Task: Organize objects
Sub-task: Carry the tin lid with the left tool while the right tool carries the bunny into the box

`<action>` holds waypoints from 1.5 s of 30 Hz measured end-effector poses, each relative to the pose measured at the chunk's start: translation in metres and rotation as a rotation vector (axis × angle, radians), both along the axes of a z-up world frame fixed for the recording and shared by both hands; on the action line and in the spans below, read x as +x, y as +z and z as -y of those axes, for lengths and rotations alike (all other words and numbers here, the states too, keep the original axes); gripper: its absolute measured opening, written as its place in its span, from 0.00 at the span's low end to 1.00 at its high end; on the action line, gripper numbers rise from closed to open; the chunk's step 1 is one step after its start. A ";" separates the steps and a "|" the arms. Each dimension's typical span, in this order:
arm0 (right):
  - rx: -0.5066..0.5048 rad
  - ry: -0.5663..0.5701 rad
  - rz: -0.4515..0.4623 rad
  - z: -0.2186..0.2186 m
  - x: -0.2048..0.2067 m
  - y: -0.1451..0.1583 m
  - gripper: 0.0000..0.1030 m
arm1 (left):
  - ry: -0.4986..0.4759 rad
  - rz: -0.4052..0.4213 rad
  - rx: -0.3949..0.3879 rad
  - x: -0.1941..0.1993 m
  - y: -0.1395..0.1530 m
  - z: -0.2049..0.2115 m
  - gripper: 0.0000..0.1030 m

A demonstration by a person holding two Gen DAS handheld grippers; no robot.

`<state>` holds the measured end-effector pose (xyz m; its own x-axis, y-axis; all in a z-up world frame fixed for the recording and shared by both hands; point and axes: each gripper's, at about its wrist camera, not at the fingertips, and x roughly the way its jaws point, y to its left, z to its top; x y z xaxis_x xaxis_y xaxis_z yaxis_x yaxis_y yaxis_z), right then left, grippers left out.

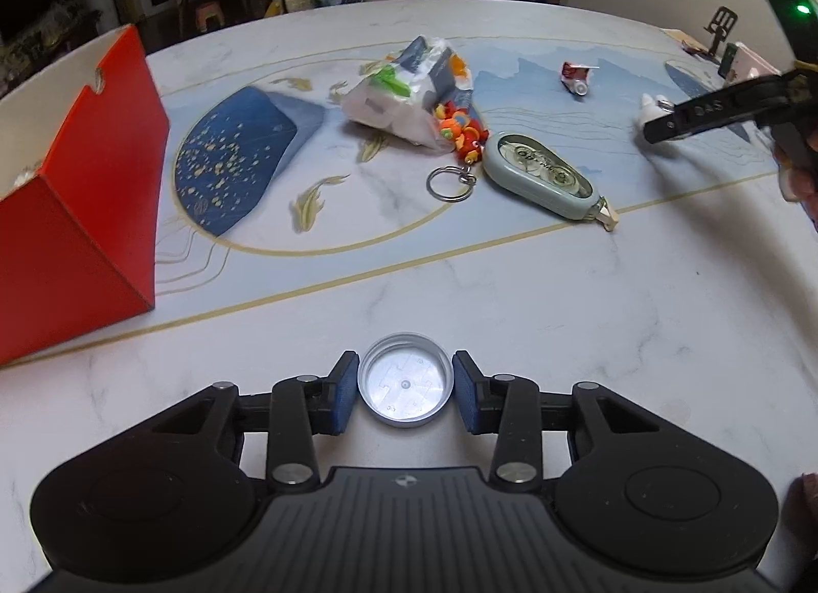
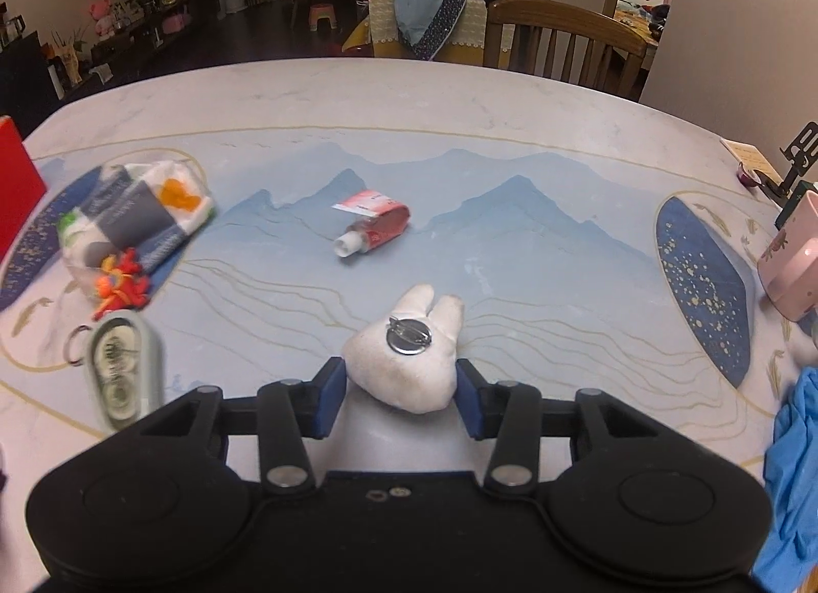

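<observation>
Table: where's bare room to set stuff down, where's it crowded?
Free: the near marble strip of the table between the red box and the correction tape; also beyond the toothpaste tube. Crowded: plastic bag, keychain and tape together.

A pale marble-look table [image 1: 511, 296] with a blue mountain and fish print carries everything. In the left wrist view a red box [image 1: 76, 214] stands at nine o'clock. A silver lid [image 1: 405, 393] lies at six. Toward twelve lie a plastic bag [image 1: 404, 87], an orange keychain [image 1: 460, 138] and a green tape dispenser [image 1: 544, 176]. Toward one lies a red tube [image 2: 373, 227]. A white plush [image 2: 409, 358] and a pink cup [image 2: 792, 260] lie at three.
</observation>
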<state>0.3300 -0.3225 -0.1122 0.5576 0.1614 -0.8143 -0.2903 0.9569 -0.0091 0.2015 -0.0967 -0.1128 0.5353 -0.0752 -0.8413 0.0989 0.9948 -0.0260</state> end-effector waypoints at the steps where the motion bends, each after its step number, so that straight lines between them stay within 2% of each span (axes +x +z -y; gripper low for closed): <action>1: 0.004 0.006 0.006 -0.001 -0.005 0.004 0.44 | 0.007 0.002 -0.009 -0.002 0.001 -0.002 0.37; 6: 0.032 0.052 0.022 -0.015 -0.032 0.023 0.44 | 0.020 -0.003 -0.028 -0.009 0.006 -0.009 0.37; 12: 0.093 0.132 -0.005 -0.040 -0.068 0.038 0.44 | 0.060 -0.018 -0.052 -0.016 0.016 -0.022 0.37; 18: 0.077 0.223 0.035 -0.072 -0.098 0.058 0.44 | 0.090 -0.011 -0.083 -0.019 0.031 -0.037 0.37; 30: 0.106 0.282 0.061 -0.116 -0.126 0.097 0.44 | 0.066 0.059 -0.159 -0.024 0.068 -0.075 0.37; 36: 0.115 0.340 0.061 -0.157 -0.134 0.113 0.44 | 0.038 0.097 -0.179 -0.027 0.088 -0.105 0.37; 45: 0.077 0.478 0.095 -0.243 -0.145 0.126 0.44 | 0.029 0.162 -0.167 -0.032 0.110 -0.159 0.37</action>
<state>0.1845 -0.0799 0.0140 0.4772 0.4752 -0.7392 -0.6985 0.7156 0.0091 0.1698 0.0618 -0.0024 0.6661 -0.1886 -0.7216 0.0868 0.9805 -0.1762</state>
